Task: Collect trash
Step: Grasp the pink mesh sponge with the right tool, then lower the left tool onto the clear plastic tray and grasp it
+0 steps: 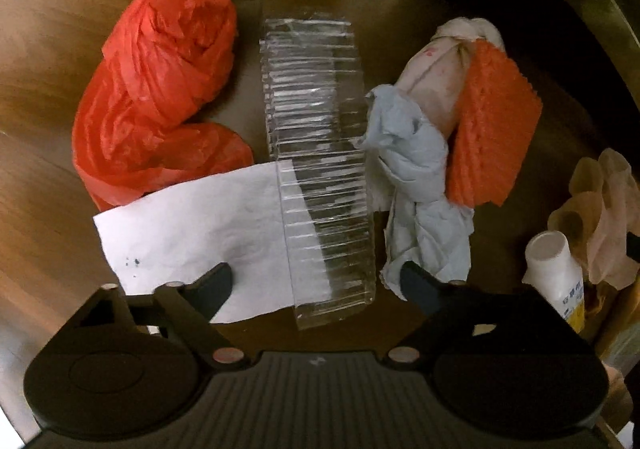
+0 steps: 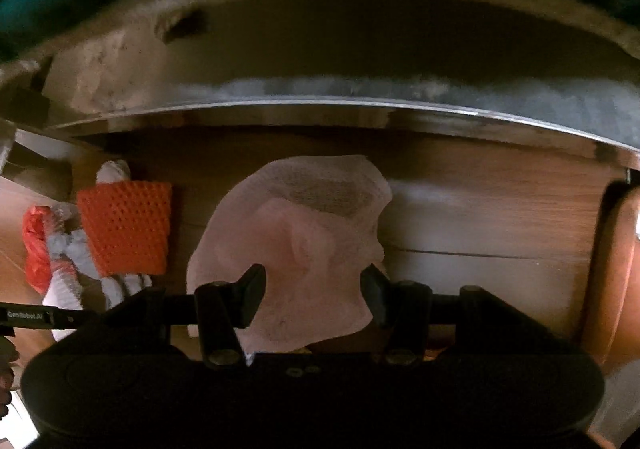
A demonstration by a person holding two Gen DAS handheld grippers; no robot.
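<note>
Trash on brown wooden table (image 1: 36,61). Left gripper (image 1: 316,281) spread wide, empty, above clear ribbed plastic tray (image 1: 316,153); long axis running straight ahead between fingers. Right gripper (image 2: 312,297) parted around pale pink mesh bag (image 2: 296,245), not yet clenched.

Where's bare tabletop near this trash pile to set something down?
Bare wood lies left of the crumpled red plastic bag, and in the right wrist view right of the translucent pink glove. Crowded between the ribbed clear plastic tray and orange dimpled pad.
</note>
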